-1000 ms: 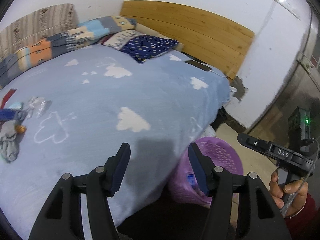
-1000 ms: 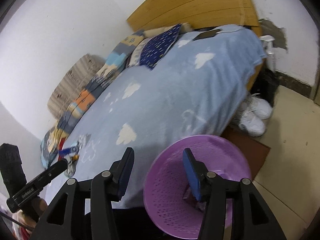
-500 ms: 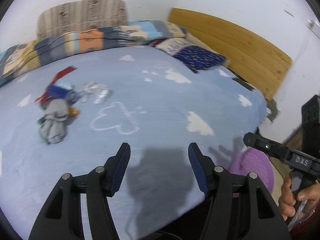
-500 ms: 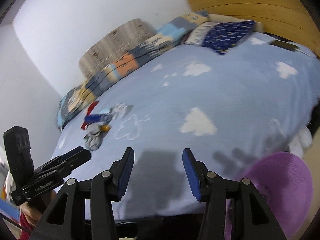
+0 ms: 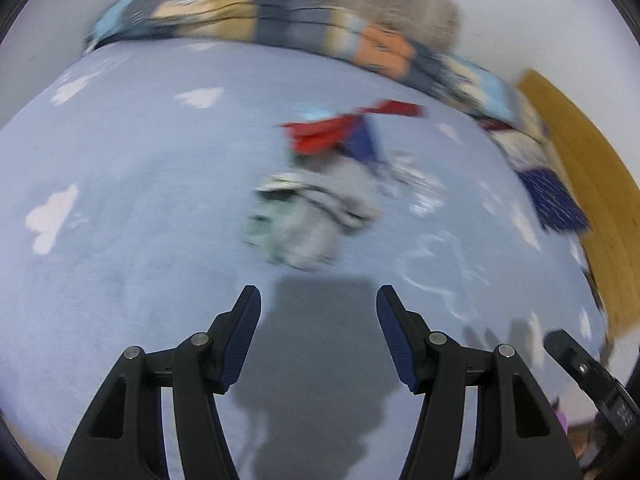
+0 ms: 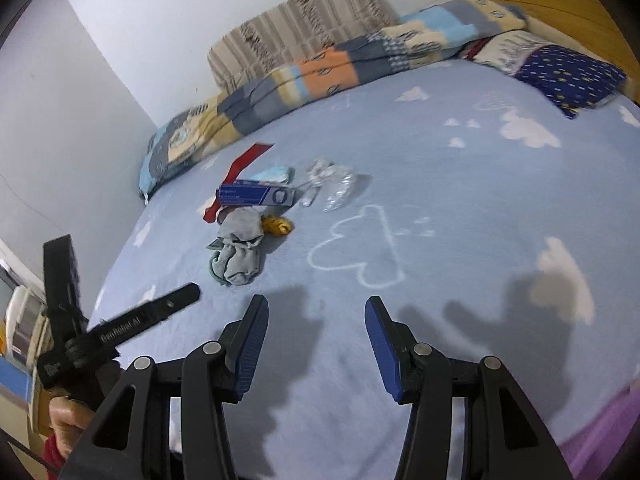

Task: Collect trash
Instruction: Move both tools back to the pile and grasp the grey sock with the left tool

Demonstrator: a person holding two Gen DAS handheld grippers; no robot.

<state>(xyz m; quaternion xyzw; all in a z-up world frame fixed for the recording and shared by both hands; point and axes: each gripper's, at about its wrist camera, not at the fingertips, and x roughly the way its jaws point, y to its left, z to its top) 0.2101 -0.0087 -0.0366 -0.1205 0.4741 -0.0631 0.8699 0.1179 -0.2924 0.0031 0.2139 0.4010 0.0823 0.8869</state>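
A small heap of trash lies on the blue cloud-print bed [image 6: 460, 208]. It holds crumpled grey socks [image 6: 240, 252], a blue carton [image 6: 256, 196], a red strip [image 6: 244, 164], a light blue mask [image 6: 274, 174], clear plastic wrap [image 6: 332, 182] and a gold wrapper [image 6: 277, 225]. My right gripper [image 6: 316, 312] hovers open and empty, short of the heap and to its right. The left wrist view is blurred: the grey socks [image 5: 316, 208] and the red strip [image 5: 328, 132] lie straight ahead of my open, empty left gripper [image 5: 318, 300].
A folded patchwork quilt [image 6: 320, 72] and a striped cushion [image 6: 296, 28] line the far wall. A dark blue pillow [image 6: 568, 76] and a wooden headboard [image 6: 560, 4] are at the right. The purple basket's rim [image 6: 600, 432] shows at the lower right.
Both views have swung left across the bed, away from the purple basket and headboard. The trash heap now sits ahead of both grippers and closer. Neither jaw gap has changed.
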